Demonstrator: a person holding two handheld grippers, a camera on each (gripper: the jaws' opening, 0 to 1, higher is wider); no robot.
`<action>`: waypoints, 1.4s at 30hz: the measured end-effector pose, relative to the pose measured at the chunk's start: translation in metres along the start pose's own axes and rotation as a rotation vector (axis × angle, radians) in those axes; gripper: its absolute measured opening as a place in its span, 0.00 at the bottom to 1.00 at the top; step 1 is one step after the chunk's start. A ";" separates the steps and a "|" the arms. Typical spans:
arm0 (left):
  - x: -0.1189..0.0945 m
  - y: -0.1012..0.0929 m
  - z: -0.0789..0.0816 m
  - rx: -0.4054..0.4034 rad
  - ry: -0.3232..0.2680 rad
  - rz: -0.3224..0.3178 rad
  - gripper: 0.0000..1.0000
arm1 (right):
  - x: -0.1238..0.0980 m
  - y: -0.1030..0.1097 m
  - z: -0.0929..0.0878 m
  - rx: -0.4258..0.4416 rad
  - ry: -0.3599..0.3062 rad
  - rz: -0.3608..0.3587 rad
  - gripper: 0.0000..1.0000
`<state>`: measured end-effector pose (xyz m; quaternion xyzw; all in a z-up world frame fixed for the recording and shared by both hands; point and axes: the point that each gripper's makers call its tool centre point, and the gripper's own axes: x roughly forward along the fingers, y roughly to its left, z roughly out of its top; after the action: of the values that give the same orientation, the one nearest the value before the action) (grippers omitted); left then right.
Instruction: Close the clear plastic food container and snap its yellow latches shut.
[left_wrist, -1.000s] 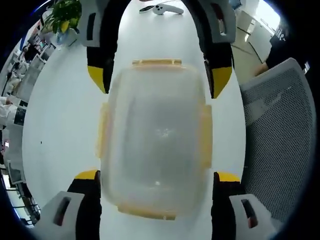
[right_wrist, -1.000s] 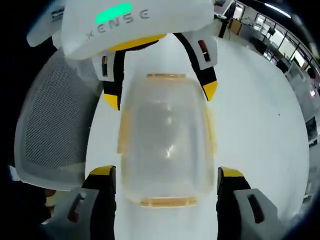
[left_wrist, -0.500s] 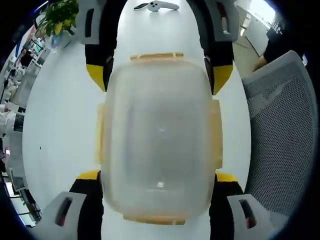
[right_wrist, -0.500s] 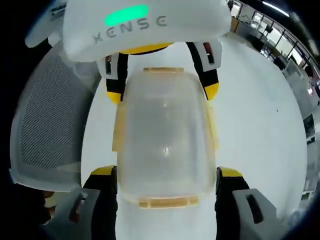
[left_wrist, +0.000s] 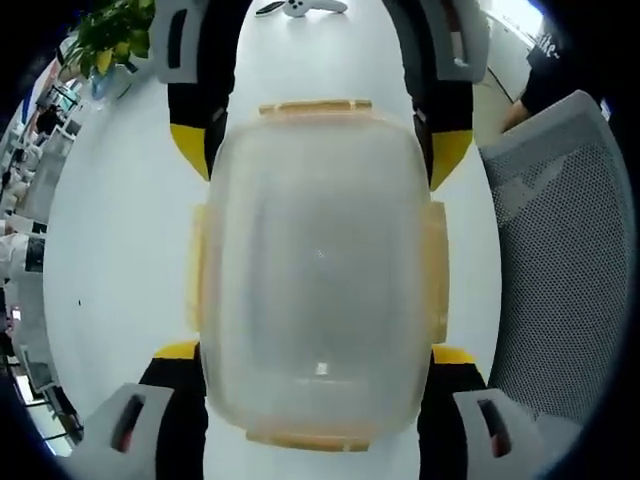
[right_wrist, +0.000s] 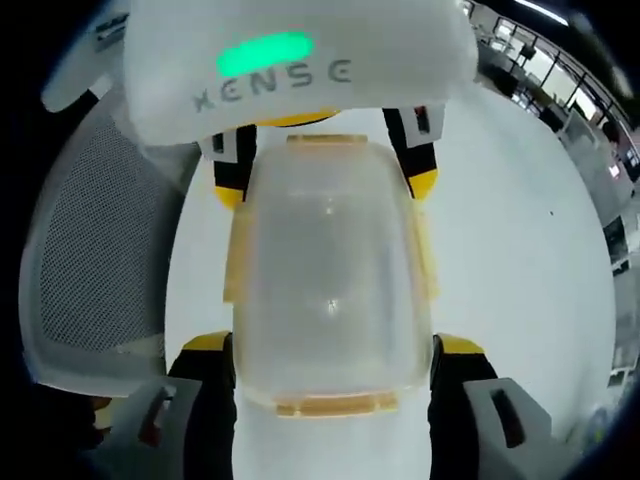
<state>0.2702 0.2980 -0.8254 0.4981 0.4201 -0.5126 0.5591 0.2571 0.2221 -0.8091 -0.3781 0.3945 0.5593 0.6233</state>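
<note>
The clear plastic container (left_wrist: 318, 270) lies on the white table (left_wrist: 110, 230) with its lid on, seen from above. Yellow latches (left_wrist: 315, 106) stand out from all of its sides. My left gripper (left_wrist: 314, 355) is open, its yellow-tipped jaws flanking the near end of the box. At the far end the right gripper (left_wrist: 320, 150) straddles the box the same way. In the right gripper view the container (right_wrist: 330, 280) sits between the open right gripper (right_wrist: 332, 345) jaws, and the left gripper (right_wrist: 326, 186) flanks its far end. I cannot tell whether the jaws touch the box.
A grey mesh office chair (left_wrist: 560, 250) stands close to the table's edge, also visible as the chair (right_wrist: 90, 260) on the left. A potted plant (left_wrist: 110, 35) and a white controller (left_wrist: 300, 8) lie at the table's far end. A person in dark clothes (left_wrist: 560, 70) stands behind the chair.
Both grippers have come closer to the container, which now looks larger in both views. Each jaw gap has stayed the same width.
</note>
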 end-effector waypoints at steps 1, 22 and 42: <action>0.000 0.000 0.000 0.001 0.000 0.000 0.86 | 0.000 0.000 0.000 0.002 -0.003 0.000 0.77; -0.001 0.001 0.000 -0.006 -0.021 0.001 0.85 | 0.002 -0.001 0.001 0.000 0.032 -0.004 0.77; -0.004 0.001 -0.026 -0.014 -0.012 0.001 0.86 | 0.013 0.000 0.024 -0.008 0.027 -0.003 0.77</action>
<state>0.2718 0.3240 -0.8250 0.4915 0.4200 -0.5122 0.5654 0.2598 0.2489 -0.8110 -0.3890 0.4001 0.5546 0.6173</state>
